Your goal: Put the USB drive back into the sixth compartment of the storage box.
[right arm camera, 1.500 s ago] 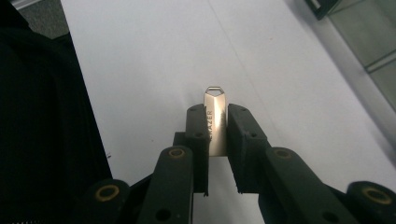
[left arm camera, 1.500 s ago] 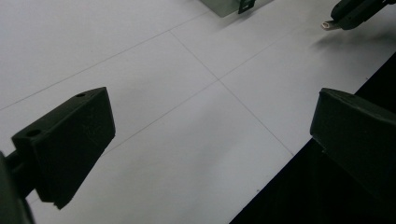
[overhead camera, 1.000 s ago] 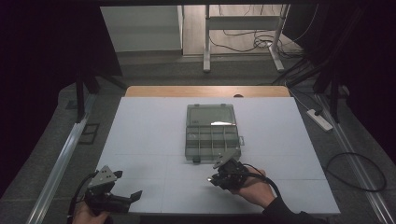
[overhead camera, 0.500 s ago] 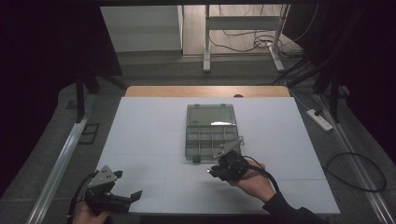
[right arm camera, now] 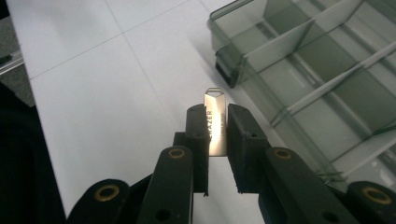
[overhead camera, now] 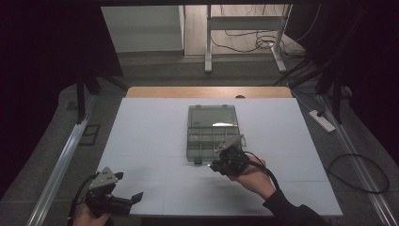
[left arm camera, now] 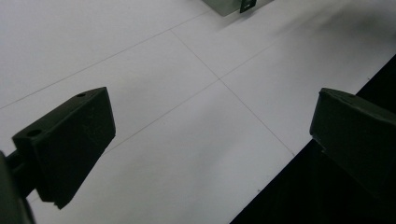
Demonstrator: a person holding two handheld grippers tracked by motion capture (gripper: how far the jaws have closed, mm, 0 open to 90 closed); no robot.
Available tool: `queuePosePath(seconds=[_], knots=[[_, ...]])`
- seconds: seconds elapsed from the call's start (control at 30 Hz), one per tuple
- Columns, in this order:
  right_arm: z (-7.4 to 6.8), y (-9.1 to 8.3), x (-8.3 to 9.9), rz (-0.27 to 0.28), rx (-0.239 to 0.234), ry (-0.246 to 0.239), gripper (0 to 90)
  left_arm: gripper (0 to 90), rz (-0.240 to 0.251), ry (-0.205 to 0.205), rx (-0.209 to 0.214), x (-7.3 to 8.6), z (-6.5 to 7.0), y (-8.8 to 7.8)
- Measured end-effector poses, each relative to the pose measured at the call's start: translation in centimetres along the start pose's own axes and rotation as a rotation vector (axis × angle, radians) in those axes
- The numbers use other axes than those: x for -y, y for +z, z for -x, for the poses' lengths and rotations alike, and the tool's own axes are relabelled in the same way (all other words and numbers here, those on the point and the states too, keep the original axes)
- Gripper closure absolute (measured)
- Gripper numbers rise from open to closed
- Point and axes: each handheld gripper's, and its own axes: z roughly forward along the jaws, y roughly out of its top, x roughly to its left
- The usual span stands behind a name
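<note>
Lower centre of the high view, my right gripper (overhead camera: 220,163) pinches the USB stick (right arm camera: 215,122) beside the box (overhead camera: 211,123); next, lower it into a compartment. Left gripper (overhead camera: 134,197) idles, spread.

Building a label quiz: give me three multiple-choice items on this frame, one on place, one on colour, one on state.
1. Where is the organiser box?
A. mid-table
B. on the floor
C. in the left hand

2. What colour is the small flat piece in the right tongs?
A. red
B. silver
C. green

3. How do the left tongs stand?
A. shut on the box
B. shut, empty
C. open, empty

Key: 1 A, it lies on the white table; 2 B, shiny metal in the right gripper view; 3 C, wide gap with bare table between.
</note>
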Motion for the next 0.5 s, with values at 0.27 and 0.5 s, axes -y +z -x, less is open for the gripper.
queuePosePath(seconds=[0.27,0.5], knots=[[1.2,0.1,-0.6,0.019,0.031,0.023,78.4,0.0,-0.001,0.000,0.000,0.0,0.0,0.0],[2.0,0.6,-1.3,0.031,0.057,0.029,78.4,0.0,-0.001,0.000,0.001,0.0,0.0,0.0]])
